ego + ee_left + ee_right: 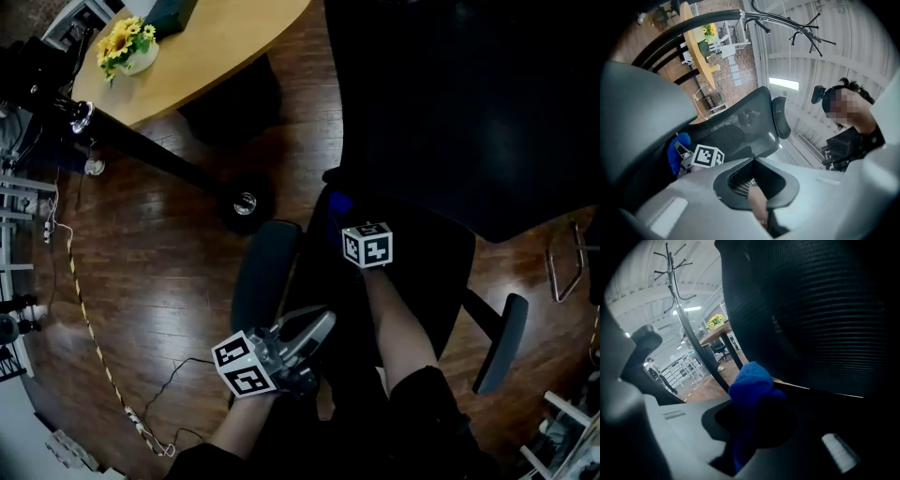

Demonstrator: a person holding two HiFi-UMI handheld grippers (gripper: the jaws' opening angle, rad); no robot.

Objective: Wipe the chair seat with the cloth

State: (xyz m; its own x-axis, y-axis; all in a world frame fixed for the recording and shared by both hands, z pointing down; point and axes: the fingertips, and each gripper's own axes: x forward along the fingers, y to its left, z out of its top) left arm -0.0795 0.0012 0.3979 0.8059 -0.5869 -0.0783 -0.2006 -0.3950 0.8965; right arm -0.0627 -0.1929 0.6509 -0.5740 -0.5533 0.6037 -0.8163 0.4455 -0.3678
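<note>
The black office chair's seat [427, 267] lies below me in the head view, with its tall mesh back [469, 103] beyond it. My right gripper [339, 214] is low over the seat's far left part, shut on a bunched blue cloth [337, 203] [751, 380]. The left gripper view also shows the cloth [676, 151] beside the right gripper's marker cube [706, 156]. My left gripper [317, 328] hovers at the seat's near left corner, next to the left armrest [262, 277]. It points toward the seat, open and holding nothing.
The right armrest [502, 342] sticks out at the seat's other side. A coat rack's black pole [159, 155] and round base [246, 202] stand left of the chair. A wooden table [216, 47] with yellow flowers [127, 42] is at the back. A cable [94, 347] trails over the wooden floor.
</note>
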